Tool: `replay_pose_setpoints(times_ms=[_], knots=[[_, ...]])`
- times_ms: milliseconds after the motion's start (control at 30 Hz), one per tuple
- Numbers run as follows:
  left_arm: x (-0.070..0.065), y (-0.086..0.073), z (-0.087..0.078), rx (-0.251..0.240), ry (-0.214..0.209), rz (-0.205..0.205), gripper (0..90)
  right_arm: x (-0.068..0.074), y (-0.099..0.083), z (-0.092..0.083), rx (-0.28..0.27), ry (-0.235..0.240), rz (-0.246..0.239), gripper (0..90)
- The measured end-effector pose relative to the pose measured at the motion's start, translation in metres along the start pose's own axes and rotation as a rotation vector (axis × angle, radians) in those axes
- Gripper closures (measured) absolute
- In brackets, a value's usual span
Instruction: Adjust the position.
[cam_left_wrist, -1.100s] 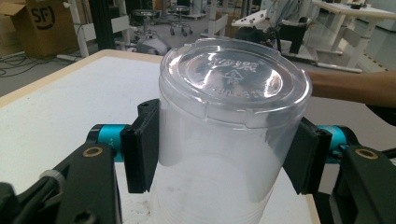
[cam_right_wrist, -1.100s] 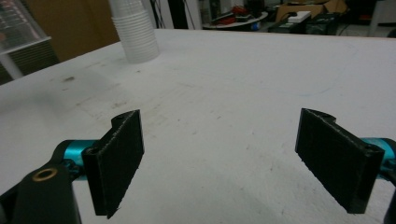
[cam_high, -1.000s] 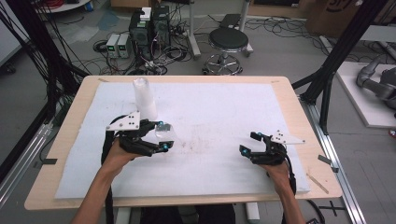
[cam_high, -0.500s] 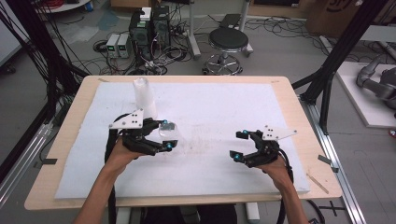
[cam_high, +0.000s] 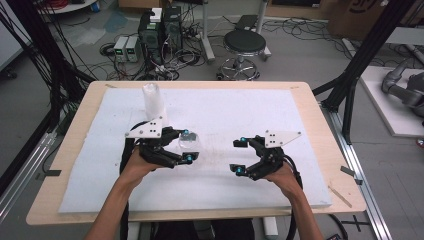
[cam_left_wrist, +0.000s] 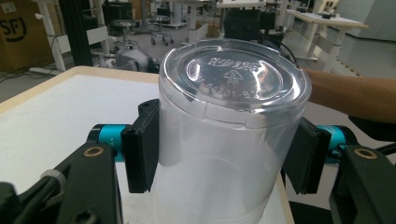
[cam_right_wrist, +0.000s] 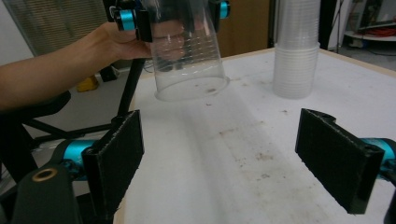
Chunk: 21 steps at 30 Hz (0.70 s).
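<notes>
Gripping a clear cup (cam_left_wrist: 229, 126) by its sides, the left gripper (cam_high: 187, 146) has both pads pressed on the wall, one at each side of the frame in the left gripper view; the cup's base faces that camera and its mouth is cut off at the bottom edge. In the high view the cup (cam_high: 190, 144) sits left of centre, faint against the white mat (cam_high: 225, 107). The right gripper (cam_high: 239, 156) hangs right of centre, jaws spread wide with nothing between them. In its view the cup (cam_right_wrist: 187, 51) is at upper centre, mouth down, its base cut off by the top edge. A stack (cam_right_wrist: 295, 51) stands at upper right, top cropped.
</notes>
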<state>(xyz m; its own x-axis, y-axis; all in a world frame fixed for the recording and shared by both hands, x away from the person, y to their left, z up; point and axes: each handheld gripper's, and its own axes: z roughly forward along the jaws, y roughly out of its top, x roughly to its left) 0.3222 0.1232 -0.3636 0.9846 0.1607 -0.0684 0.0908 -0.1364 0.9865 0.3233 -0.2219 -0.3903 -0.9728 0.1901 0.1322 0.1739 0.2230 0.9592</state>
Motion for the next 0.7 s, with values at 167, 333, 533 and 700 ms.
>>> replay_pose_setpoints(times_ms=[167, 333, 533, 700], knots=[[-0.003, 0.002, 0.007, -0.002, -0.015, 0.001, 37.4, 0.003, 0.004, 0.012, 0.017, 0.054, 0.002, 14.9], [-0.006, 0.003, 0.014, -0.003, -0.031, -0.002, 37.4, 0.008, 0.016, 0.028, 0.027, 0.110, -0.031, 14.9], [-0.011, 0.005, 0.023, 0.001, -0.053, 0.001, 37.4, 0.011, 0.021, 0.044, 0.035, 0.138, -0.061, 14.9], [-0.012, 0.005, 0.027, -0.005, -0.065, -0.001, 37.4, 0.011, 0.022, 0.050, 0.033, 0.156, -0.060, 14.9]])
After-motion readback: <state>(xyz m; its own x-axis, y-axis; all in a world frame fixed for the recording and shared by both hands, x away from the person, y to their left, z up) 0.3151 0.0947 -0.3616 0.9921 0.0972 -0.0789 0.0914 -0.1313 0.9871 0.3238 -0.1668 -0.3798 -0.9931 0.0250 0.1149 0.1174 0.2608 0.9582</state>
